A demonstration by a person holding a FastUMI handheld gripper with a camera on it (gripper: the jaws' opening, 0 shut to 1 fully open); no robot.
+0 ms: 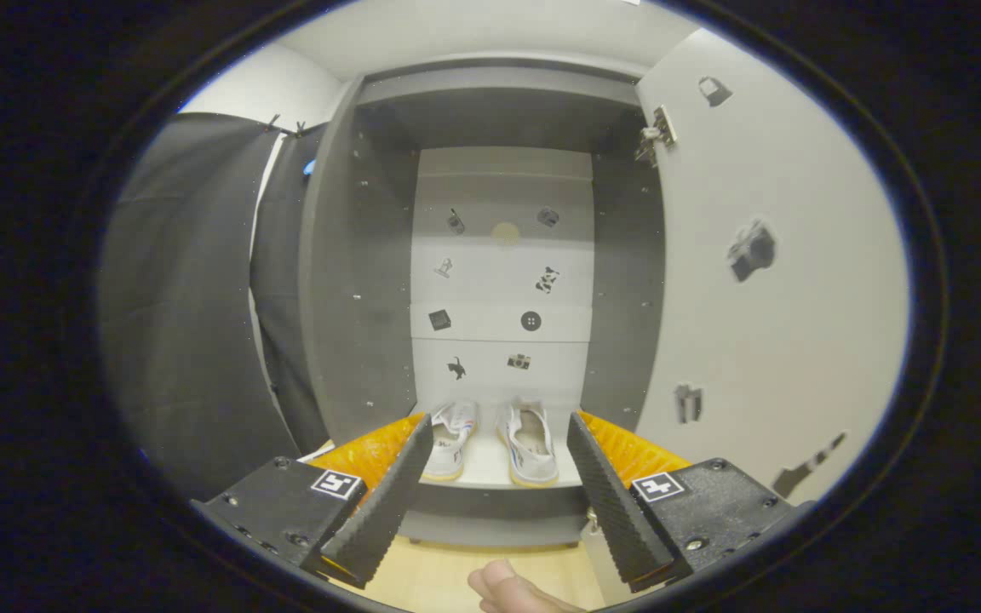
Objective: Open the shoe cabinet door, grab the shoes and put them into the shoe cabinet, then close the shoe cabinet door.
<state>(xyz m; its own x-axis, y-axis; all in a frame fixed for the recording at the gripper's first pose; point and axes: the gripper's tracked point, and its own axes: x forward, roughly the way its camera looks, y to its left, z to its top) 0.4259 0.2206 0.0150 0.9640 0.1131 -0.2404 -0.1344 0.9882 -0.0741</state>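
The left shoe [451, 438] is partly hidden behind a finger [388, 494] of the spread tongs [499, 451]; a hand [512, 592], perhaps, is cut off below.

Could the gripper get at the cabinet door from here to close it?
Probably yes. The gripper is open and holds nothing, with the shoes already on the cabinet's bottom shelf beyond the fingers. The door stands wide open to the right, with nothing in between.
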